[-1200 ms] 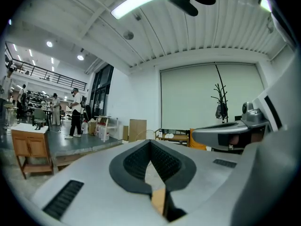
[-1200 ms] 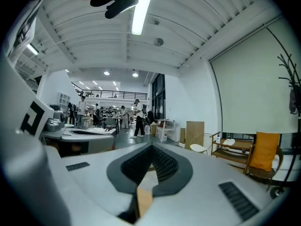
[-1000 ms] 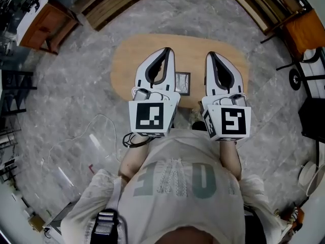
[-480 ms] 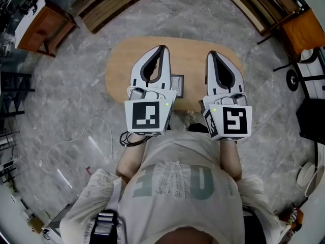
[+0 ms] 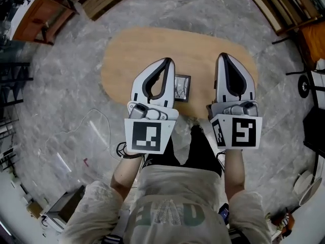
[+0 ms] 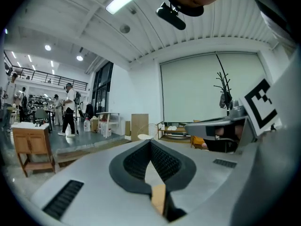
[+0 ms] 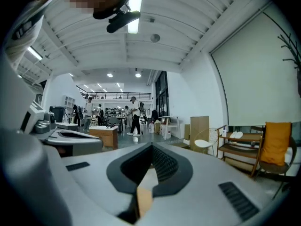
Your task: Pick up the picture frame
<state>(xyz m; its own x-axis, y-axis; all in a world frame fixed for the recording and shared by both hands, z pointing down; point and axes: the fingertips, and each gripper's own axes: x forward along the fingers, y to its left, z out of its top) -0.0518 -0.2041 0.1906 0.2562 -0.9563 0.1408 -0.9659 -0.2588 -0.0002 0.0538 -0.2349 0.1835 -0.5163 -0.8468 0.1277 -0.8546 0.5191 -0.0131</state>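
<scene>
Head view
- frame (image 5: 182, 88): lies flat on the surface (image 5: 152, 44), close to the edge nearest the person
- left tool (image 5: 168, 62): just left of the frame, its body covering the frame's left edge; jaws closed tip to tip, nothing in them; cannot tell whether it touches the frame
- right tool (image 5: 224, 56): right of the frame, apart from it; jaws closed, nothing between them
- cable (image 5: 96, 123): on the grey floor, well left of the frame

Left gripper view
- left tool (image 6: 150, 141): black ribbed pads meet at the tip, closed on nothing; points roughly level into the room
- cabinet (image 6: 32, 144): wooden, at far left
- people (image 6: 69, 108): standing in the background, behind the cabinet
- coat stand (image 6: 223, 89): dark, against the pale wall panel

Right gripper view
- right tool (image 7: 151, 146): pads together at the tip, closed and empty; points roughly level
- orange chair (image 7: 275, 142): at far right
- white chair (image 7: 203, 145): beside a tall cardboard box (image 7: 199, 126)
</scene>
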